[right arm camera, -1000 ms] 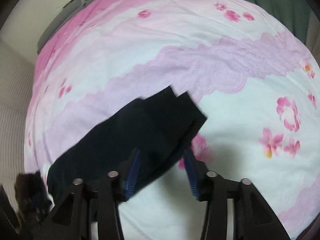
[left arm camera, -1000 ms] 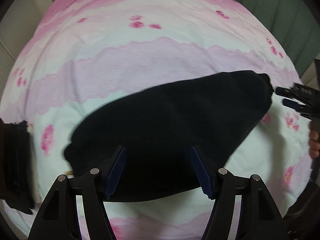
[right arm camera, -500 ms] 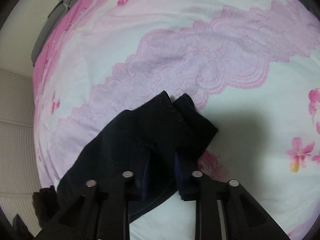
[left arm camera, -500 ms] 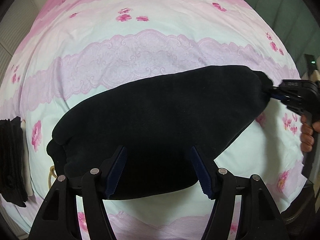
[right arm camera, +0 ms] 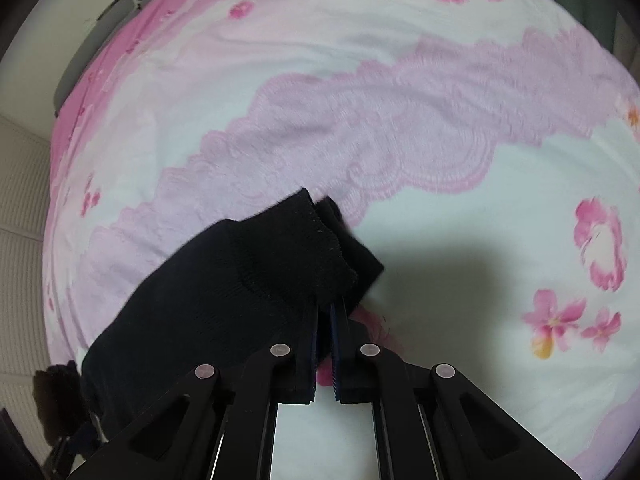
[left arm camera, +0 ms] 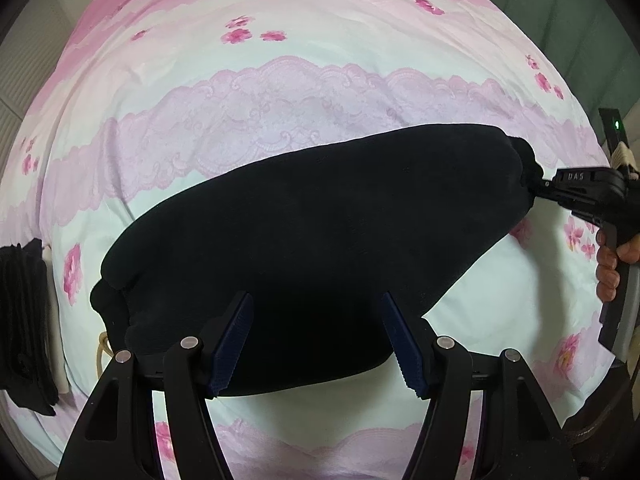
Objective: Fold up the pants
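Between and just ahead of our left gripper (left arm camera: 316,340) fingers, the black pants (left arm camera: 312,240) lie in a folded dark slab on the bed (left arm camera: 280,80), the one with the pink flowery cover. Those fingers are spread wide with nothing pinched; the pants' near edge just sits between them. Off past the right finger, at the far end of the pants, our right gripper (right arm camera: 325,312) has its fingers clenched on the ribbed cuffs (right arm camera: 320,236), which stick out beyond the fingertips. You can see our right hand (left arm camera: 612,264) wrapped round that gripper's handle. Way off to the left of the left finger there's another dark garment (left arm camera: 24,320) at the bed's edge, and we can't really tell what it is.
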`<action>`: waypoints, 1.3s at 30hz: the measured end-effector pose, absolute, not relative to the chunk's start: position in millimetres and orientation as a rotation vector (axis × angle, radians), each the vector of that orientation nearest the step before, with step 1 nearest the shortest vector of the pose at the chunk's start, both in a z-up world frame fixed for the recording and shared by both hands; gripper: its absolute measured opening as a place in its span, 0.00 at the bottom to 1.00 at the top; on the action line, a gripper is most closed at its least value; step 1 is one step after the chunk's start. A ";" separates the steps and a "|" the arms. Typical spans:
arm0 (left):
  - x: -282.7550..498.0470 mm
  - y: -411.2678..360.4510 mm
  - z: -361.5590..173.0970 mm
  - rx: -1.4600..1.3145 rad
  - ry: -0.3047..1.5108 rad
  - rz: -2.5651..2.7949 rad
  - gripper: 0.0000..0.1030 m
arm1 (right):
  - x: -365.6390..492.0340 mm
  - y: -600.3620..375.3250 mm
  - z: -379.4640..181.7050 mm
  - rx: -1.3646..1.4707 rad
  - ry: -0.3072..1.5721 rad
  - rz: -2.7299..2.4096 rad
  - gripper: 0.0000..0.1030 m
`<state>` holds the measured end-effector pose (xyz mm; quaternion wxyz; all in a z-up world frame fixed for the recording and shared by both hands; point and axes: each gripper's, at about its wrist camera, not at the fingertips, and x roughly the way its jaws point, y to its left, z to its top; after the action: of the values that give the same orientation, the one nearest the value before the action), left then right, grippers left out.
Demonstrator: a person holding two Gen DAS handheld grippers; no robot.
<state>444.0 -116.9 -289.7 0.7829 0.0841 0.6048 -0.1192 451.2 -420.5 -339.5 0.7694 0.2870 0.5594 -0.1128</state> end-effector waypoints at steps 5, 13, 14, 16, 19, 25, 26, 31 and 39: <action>443.1 -115.0 -289.0 0.178 1.306 -0.249 0.64 | 446.9 -422.9 -344.5 0.632 1.236 -0.259 0.06; 440.9 -112.7 -287.3 0.177 1.310 -0.240 0.64 | 423.4 -425.6 -321.2 0.681 1.105 -0.218 0.76; 440.3 -113.2 -287.8 0.178 1.314 -0.239 0.64 | 424.3 -425.7 -323.1 0.698 1.102 -0.195 0.76; 439.4 -114.3 -288.0 0.179 1.318 -0.241 0.64 | 428.8 -425.8 -333.8 0.745 1.121 -0.162 0.76; 437.1 -118.7 -288.0 0.199 1.318 -0.249 0.64 | 435.0 -425.4 -356.9 0.837 1.145 -0.130 0.76; 434.0 -127.7 -288.7 0.228 1.309 -0.265 0.64 | 441.7 -426.8 -384.3 0.901 1.128 -0.101 0.81; 434.3 -128.9 -289.8 0.227 1.312 -0.268 0.64 | 445.3 -424.3 -386.8 0.901 1.126 -0.095 0.81; 436.8 -135.4 -292.4 0.219 1.318 -0.275 0.64 | 454.5 -426.7 -393.8 0.922 1.125 -0.056 0.58; 438.4 -142.9 -287.9 0.172 1.295 -0.320 0.64 | 435.4 -432.5 -367.0 0.937 1.093 -0.116 0.26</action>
<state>438.4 -142.9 -287.9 0.7822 0.0798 0.5999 -0.1481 435.4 -432.5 -367.0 0.7504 0.4289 0.5001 -0.0531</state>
